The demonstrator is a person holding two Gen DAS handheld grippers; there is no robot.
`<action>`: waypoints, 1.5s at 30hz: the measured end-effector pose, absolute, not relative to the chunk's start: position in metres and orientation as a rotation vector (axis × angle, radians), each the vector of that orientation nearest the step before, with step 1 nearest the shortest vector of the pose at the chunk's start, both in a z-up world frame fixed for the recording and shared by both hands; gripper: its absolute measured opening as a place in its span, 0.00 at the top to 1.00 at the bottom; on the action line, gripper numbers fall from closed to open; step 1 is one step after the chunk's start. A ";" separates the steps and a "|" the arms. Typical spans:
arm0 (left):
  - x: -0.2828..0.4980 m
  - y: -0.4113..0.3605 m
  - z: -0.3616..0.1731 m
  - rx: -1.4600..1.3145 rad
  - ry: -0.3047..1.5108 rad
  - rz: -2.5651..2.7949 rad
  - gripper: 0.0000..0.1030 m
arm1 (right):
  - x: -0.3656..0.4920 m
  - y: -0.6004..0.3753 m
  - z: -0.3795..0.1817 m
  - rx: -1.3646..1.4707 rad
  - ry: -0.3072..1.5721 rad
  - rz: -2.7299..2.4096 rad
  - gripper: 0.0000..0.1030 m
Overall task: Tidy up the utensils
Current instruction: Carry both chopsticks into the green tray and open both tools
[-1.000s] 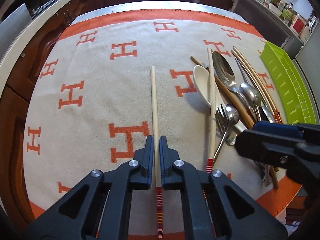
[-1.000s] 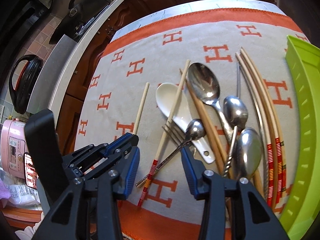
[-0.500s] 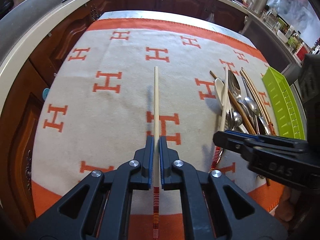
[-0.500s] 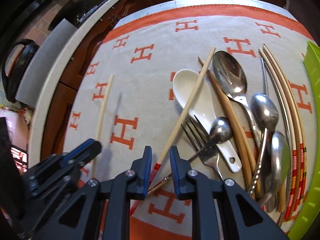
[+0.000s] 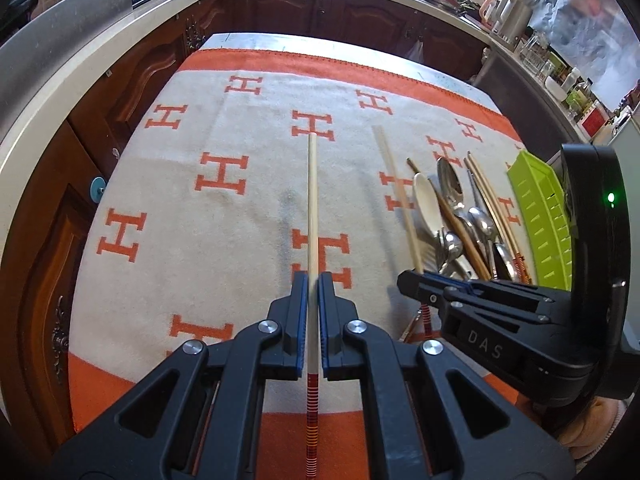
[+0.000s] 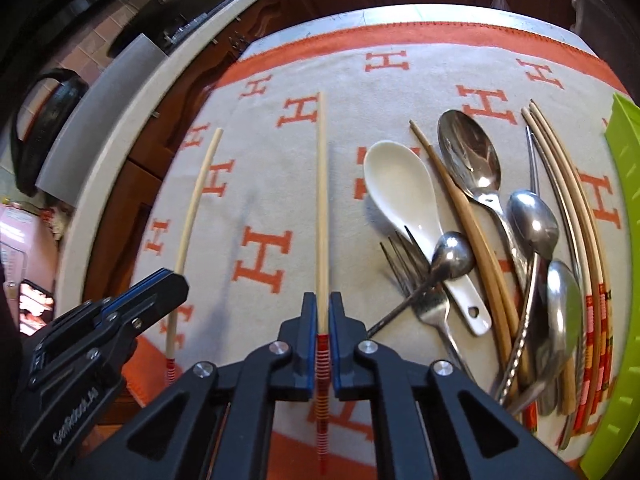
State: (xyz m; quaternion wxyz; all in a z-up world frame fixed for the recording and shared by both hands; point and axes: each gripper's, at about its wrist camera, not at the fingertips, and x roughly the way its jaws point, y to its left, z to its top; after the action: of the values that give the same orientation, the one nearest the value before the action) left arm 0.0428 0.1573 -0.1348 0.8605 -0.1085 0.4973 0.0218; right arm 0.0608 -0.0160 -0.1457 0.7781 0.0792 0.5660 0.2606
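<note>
Left gripper (image 5: 313, 312) clamped on pale wooden chopstick with red-striped end (image 5: 312, 208). Right gripper (image 6: 322, 340), jaws just closed, pinches matching second chopstick (image 6: 322, 208). Beyond, on orange-and-cream H-patterned cloth (image 6: 260, 200): white ceramic spoon (image 6: 400, 184), steel fork (image 6: 416, 280), metal spoons, lime-green plastic tray (image 6: 624, 240).

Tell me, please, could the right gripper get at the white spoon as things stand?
Probably not yet. The right gripper is shut on a chopstick, so its jaws are taken. The white spoon lies close to its right, bowl bare, though a fork and a metal spoon cross its handle.
</note>
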 end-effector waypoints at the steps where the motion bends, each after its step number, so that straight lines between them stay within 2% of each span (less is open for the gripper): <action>1: 0.042 0.156 -0.132 -0.232 1.040 0.041 0.97 | 0.059 -0.020 -0.141 0.185 1.214 0.574 0.95; 14: 0.041 0.101 -0.079 -0.221 1.004 -0.101 0.97 | 0.038 -0.113 -0.085 0.246 1.091 0.497 0.95; 26: 0.081 -0.044 -0.043 -0.148 1.026 -0.345 0.97 | 0.023 -0.247 -0.092 0.314 1.039 0.231 0.95; 36: 0.119 -0.156 -0.062 -0.124 1.110 -0.454 0.97 | 0.041 -0.293 -0.118 0.328 1.090 0.131 0.95; 45: 0.149 -0.177 -0.089 -0.145 1.129 -0.403 0.97 | 0.054 -0.295 -0.122 0.309 1.090 0.126 0.94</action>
State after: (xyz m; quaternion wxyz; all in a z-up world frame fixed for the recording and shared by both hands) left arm 0.1486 -0.1769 -0.0893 0.8231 -0.0682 0.5309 -0.1897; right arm 0.0540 -0.2953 -0.1219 0.8420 0.1463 0.5158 0.0595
